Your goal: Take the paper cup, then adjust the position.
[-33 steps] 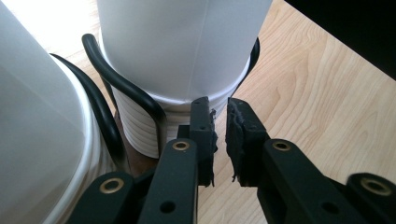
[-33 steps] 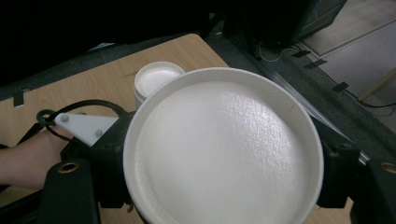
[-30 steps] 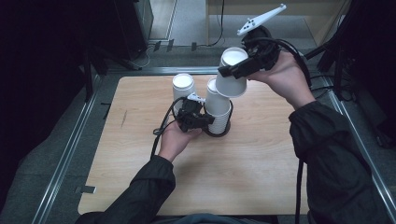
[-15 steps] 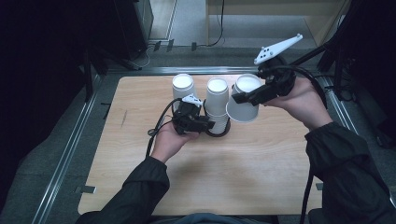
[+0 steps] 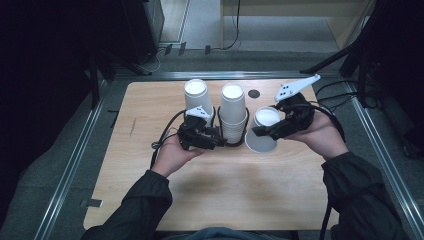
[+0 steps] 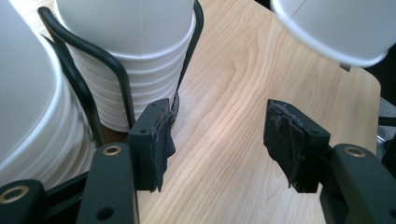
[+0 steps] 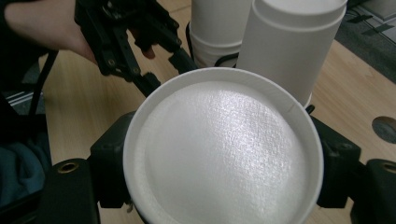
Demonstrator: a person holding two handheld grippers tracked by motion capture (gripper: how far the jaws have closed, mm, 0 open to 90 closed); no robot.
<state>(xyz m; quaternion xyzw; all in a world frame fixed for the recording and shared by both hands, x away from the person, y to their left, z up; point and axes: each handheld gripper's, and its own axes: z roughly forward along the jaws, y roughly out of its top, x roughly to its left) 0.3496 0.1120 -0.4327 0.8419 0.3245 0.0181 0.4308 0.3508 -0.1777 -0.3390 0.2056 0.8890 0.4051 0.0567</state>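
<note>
While the wooden table [image 5: 210, 195] stands in a dark room, the right gripper [image 5: 267, 131] clasps a white cup [image 5: 263, 131]; the left gripper [image 6: 217, 135] gapes wide by the wire holder [image 6: 116, 65].

On your table [image 5: 150, 200], two cup stacks stand side by side toward the far edge: the left stack [image 5: 196, 100] and the middle stack [image 5: 233, 115], which sits in a wire holder [image 5: 235, 142]. Your left gripper [image 5: 212, 141] lies just before and left of that holder. Right of it, your right gripper [image 5: 260, 131] holds a single cup [image 5: 263, 131] upside down, beside the middle stack.
</note>
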